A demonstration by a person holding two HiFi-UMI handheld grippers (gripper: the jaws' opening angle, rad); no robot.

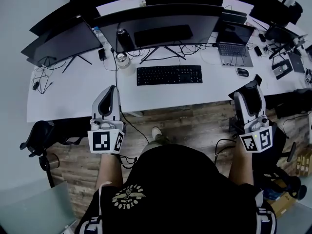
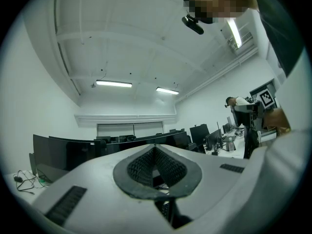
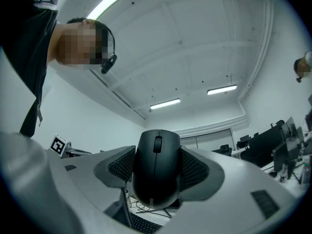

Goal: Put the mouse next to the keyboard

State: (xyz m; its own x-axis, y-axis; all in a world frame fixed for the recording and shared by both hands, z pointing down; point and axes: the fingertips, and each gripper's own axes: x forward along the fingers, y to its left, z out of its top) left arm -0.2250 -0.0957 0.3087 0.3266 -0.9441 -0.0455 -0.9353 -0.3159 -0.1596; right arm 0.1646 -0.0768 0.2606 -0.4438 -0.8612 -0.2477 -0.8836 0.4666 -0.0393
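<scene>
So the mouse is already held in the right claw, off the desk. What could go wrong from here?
1. The right claw pinches the mouse only by its smooth, curved sides, so it might slip on the way down to the desk.
2. A second mouse lies beside the laptop, right of the keyboard; placing too far right could bump it.
3. Left of the keyboard, a glass jar and cables crowd the desk.
</scene>
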